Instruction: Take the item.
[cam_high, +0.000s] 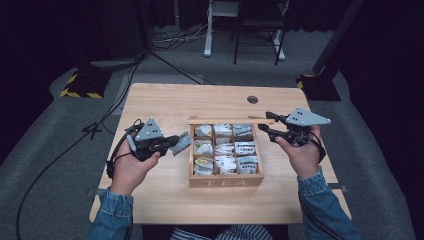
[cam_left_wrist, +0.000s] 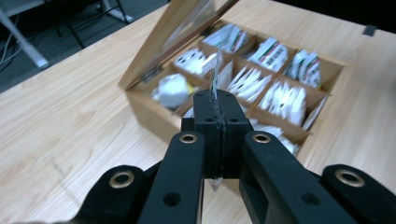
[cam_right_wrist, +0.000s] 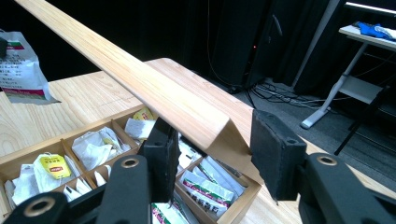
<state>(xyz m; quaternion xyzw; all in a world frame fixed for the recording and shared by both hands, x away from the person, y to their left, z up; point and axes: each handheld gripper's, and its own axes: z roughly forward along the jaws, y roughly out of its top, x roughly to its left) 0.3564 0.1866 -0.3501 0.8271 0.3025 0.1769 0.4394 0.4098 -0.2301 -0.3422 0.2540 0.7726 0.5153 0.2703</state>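
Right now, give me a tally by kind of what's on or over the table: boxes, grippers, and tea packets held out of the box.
Wooden tea box, lid propped open: 1
Grippers: 2, left gripper and right gripper
Tea packet held outside the box: 1
Total: 4

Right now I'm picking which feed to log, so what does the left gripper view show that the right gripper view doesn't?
The left gripper view alone shows the left gripper shut on a tea packet, seen edge-on between its jaws. The right gripper view alone shows the right gripper with jaws open on either side of the raised lid, and the packet's printed face held aloft. Both show the wooden tea box with its filled compartments and the table.
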